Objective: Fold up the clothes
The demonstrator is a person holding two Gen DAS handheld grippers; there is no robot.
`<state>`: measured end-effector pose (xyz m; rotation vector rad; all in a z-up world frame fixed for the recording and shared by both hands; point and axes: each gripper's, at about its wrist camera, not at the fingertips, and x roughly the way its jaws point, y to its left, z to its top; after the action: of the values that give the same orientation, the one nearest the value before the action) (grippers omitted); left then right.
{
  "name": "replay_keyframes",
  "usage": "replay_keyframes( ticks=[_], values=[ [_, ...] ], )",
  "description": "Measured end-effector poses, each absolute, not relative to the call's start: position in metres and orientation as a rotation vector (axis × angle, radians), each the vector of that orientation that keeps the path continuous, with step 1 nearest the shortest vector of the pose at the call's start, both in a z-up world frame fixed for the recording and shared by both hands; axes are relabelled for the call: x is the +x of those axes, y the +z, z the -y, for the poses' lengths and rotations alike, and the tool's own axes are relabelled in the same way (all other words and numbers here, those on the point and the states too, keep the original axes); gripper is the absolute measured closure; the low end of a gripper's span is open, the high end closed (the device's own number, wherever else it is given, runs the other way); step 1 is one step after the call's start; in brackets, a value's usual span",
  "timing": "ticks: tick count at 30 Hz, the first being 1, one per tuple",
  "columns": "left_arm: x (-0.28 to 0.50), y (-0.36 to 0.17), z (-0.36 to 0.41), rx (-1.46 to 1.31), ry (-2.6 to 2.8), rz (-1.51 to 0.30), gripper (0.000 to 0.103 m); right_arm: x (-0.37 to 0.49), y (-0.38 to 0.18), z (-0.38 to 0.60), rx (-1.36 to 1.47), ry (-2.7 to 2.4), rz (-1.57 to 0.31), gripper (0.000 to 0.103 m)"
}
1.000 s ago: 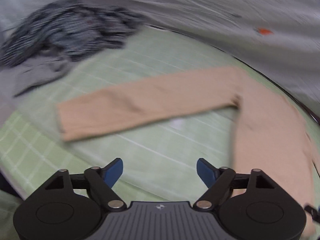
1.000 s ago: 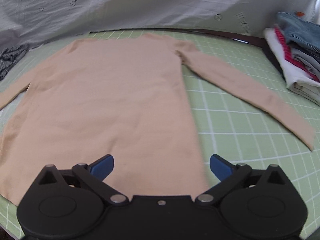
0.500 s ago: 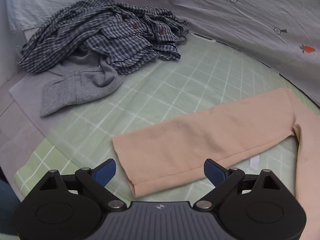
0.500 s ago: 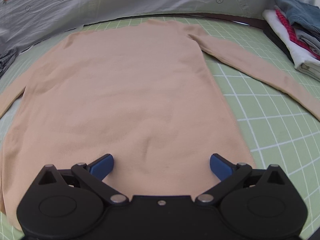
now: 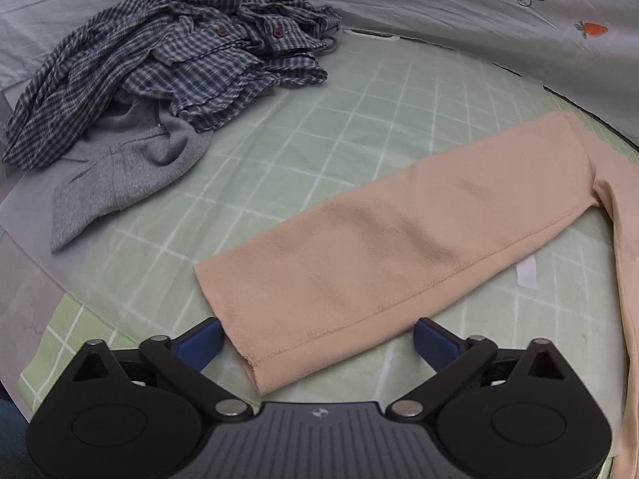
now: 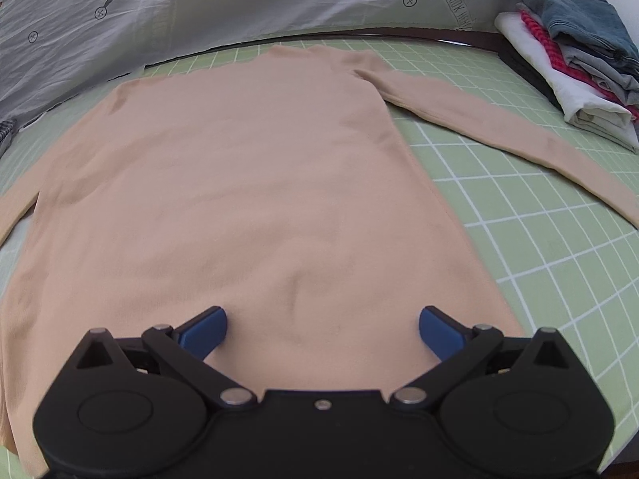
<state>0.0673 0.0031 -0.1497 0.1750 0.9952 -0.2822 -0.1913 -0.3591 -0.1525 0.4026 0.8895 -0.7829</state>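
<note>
A beige long-sleeved top (image 6: 247,183) lies flat on the green grid mat, both sleeves spread out. In the left wrist view its left sleeve (image 5: 399,239) runs diagonally, the cuff end lying between the blue fingertips. My left gripper (image 5: 317,343) is open, low over that cuff, gripping nothing. My right gripper (image 6: 323,329) is open over the hem of the top's body, holding nothing. The right sleeve (image 6: 499,127) stretches toward the right.
A crumpled blue plaid shirt (image 5: 171,56) and a grey garment (image 5: 120,167) lie at the mat's (image 5: 339,119) far left. A stack of folded clothes (image 6: 575,56) sits at the far right. A grey printed sheet (image 6: 239,0) borders the back.
My left gripper has swung left and closed in on the sleeve's cuff, which now lies between its fingers. My right gripper has shifted left and forward over the hem.
</note>
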Motion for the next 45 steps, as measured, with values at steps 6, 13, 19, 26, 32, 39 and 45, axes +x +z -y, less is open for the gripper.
replay_keyframes(
  ticks=[6,13,19,26,32,39,45],
  values=[
    [0.067,-0.135,0.014,0.159,-0.332,-0.966,0.087,-0.193,-0.153,0.363,0.394,-0.759,-0.893,0.0],
    [0.06,-0.095,0.062,0.106,-0.473,-0.87,0.093,-0.197,-0.152,0.364,0.371,-0.693,-0.895,0.0],
    [0.01,-0.055,0.147,0.082,-0.863,-0.817,0.088,-0.206,-0.151,0.371,0.391,-0.639,-0.859,0.0],
    [-0.027,-0.07,0.177,0.009,-0.963,-0.942,0.018,-0.229,-0.147,0.39,0.575,-0.601,-0.733,0.0],
    [-0.011,-0.092,0.156,0.042,-0.816,-1.044,0.018,-0.228,-0.145,0.404,0.735,-0.568,-0.685,0.0],
    [0.009,-0.117,0.132,0.08,-0.641,-1.156,0.018,-0.193,-0.159,0.414,1.224,-0.318,-0.567,0.004],
    [0.011,-0.122,0.126,0.125,-0.676,-1.178,0.018,-0.147,-0.184,0.399,1.385,-0.253,-0.632,0.038]
  ],
)
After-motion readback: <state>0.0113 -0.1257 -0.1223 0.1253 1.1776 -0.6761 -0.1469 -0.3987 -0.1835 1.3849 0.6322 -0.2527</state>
